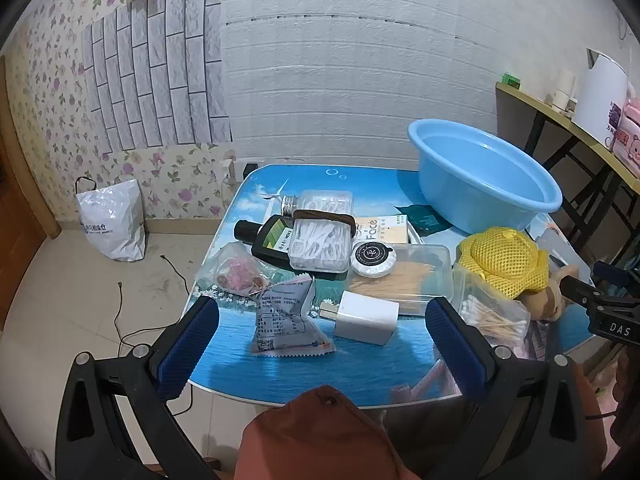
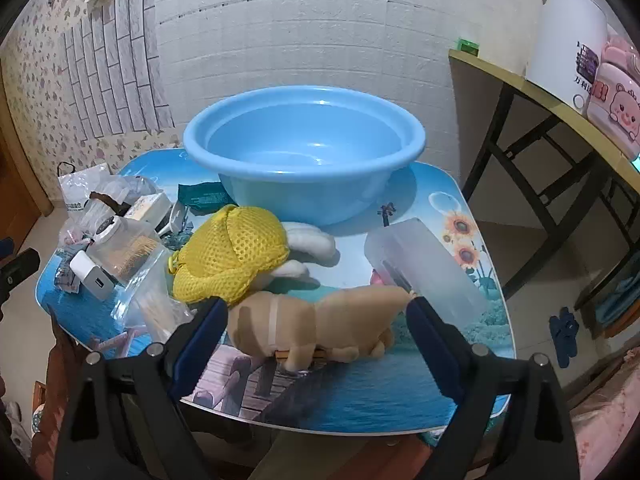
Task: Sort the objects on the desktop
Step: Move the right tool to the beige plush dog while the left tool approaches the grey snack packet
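Nearest: tan plush dog toy (image 2: pixel 316 324), lying on the printed blue table (image 2: pixel 360 392) between the right gripper (image 2: pixel 316 320) jaws, spread wide. Soft, light, squashy; best pinched mid-body. Left gripper (image 1: pixel 320 320) likewise spread, empty.

Both wrist views over table (image 1: pixel 360 376)

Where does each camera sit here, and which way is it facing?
Left wrist: on the left gripper, open at the table's near-left edge, facing the clutter around the white charger; the right gripper shows at right.
Right wrist: on the right gripper, open, facing the tan plush toy and blue basin.
Shared: basin, charger, yellow mesh bag.
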{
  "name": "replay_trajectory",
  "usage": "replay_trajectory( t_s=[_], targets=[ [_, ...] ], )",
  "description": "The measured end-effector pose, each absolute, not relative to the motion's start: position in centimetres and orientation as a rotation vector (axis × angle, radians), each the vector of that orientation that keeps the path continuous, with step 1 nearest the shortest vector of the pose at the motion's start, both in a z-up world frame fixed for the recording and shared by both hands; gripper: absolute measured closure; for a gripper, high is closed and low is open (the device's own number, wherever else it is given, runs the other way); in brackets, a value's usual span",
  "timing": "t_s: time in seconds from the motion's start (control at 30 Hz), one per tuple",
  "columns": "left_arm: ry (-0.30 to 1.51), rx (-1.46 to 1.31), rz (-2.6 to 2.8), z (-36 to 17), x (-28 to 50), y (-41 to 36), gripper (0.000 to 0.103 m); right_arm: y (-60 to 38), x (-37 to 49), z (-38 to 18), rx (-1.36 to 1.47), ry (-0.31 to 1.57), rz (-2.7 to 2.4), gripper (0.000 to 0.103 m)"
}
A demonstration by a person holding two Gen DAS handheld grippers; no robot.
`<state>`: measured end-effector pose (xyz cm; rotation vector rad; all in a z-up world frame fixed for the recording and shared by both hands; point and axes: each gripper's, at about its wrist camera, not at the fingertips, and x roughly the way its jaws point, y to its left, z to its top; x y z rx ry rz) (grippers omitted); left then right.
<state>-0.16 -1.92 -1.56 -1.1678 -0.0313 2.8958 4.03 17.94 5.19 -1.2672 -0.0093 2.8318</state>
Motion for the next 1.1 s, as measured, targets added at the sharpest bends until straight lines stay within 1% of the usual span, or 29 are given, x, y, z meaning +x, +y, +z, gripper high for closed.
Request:
replay_trajectory(
  t_s=[0.07,0.2,0.37,0.5,0.73,0.97,1.1],
  targets=[
    [-0.015,-1.161,2.895,-1.8,0.1,-2.1,0.0,18.7,4.1,4.9,-1.272,0.056,2.837,0.0],
    [0.0,-1.182,2.873,-2.8,0.2,-2.4,0.0,19.7,4.3,3.8,-1.328,0.13,2.826,0.0],
    [-0.001,-1.215,2.857,-3.7,0.1,-3.0,0.0,19.5,4.8,2.8,-1.342,0.083,2.827,0.0],
    [-0.005,-1.216,2.873,-3.9,-0.3,-3.8,0.0,19.7,4.8,2.7,-1.34,0.12,2.829,0.0],
    [-0.077,-1.295,2.873,-5.7,-1.2,-5.5,0.0,20.6,4.7,2.7,-1.327,0.127,2.818,0.0],
    [-0.054,-1.333,2.858,-7.2,-2.5,-5.3,0.0,20.8,4.6,2.0,-1.358,0.13,2.804,0.0],
    [-0.032,-1.35,2.842,-7.9,-3.4,-5.0,0.0,20.4,4.1,1.7,-1.368,0.098,2.794,0.0]
  ],
)
